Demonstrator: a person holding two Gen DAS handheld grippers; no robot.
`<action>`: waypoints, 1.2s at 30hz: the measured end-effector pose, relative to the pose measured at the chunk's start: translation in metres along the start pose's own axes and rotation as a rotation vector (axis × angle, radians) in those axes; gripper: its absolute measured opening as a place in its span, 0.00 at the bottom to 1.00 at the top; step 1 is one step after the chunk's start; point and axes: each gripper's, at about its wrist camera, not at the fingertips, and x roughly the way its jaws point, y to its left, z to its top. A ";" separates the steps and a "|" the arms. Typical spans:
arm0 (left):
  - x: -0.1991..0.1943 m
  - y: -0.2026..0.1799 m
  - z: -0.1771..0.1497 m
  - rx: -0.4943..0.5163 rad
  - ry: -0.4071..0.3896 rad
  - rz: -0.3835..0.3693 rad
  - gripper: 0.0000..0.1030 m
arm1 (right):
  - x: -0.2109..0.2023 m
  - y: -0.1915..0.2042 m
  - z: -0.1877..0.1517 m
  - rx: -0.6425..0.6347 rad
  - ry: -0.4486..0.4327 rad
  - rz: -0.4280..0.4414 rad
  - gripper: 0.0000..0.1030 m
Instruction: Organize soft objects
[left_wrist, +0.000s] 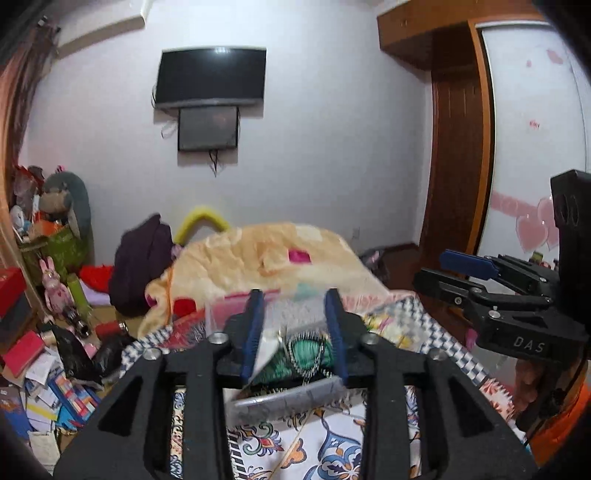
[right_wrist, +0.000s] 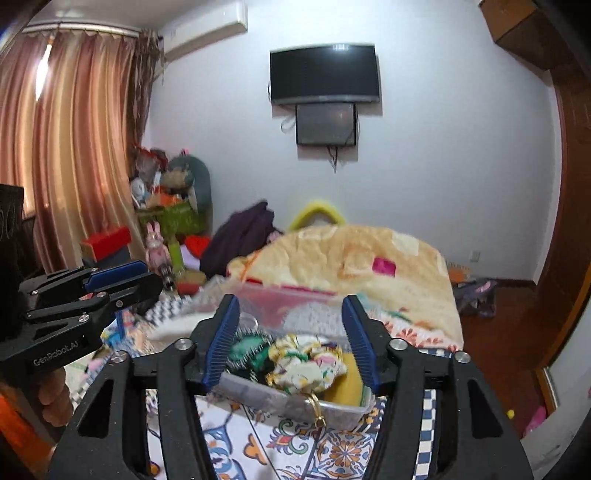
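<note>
1. Looking along my left gripper (left_wrist: 294, 334), I see its jaws parted with nothing pinched between them; a clear plastic tray (left_wrist: 288, 398) sits on the bed just beyond the blue pads (left_wrist: 253, 332).
2. That tray rests on the patterned bedspread (left_wrist: 332, 450) and holds a teal scrunchie (left_wrist: 306, 352) with dark trim.
3. From the right wrist view, my right gripper (right_wrist: 291, 338) also has its jaws apart and empty, framing the same tray (right_wrist: 295, 404).
4. Inside it lie a floral fabric scrunchie (right_wrist: 306, 363) and a yellow soft item (right_wrist: 349, 384), with a gold ring-like piece (right_wrist: 317, 406) hanging over the rim.
5. Behind the tray, a cream blanket (right_wrist: 351, 258) is heaped on the bed.
</note>
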 end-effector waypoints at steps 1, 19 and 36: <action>-0.006 0.000 0.003 0.000 -0.016 0.003 0.40 | -0.005 0.002 0.002 -0.001 -0.017 0.000 0.56; -0.086 -0.010 0.018 -0.016 -0.195 0.020 0.86 | -0.074 0.019 0.012 0.015 -0.220 -0.008 0.82; -0.097 -0.012 0.014 -0.001 -0.219 0.037 1.00 | -0.083 0.021 0.004 0.020 -0.247 -0.022 1.00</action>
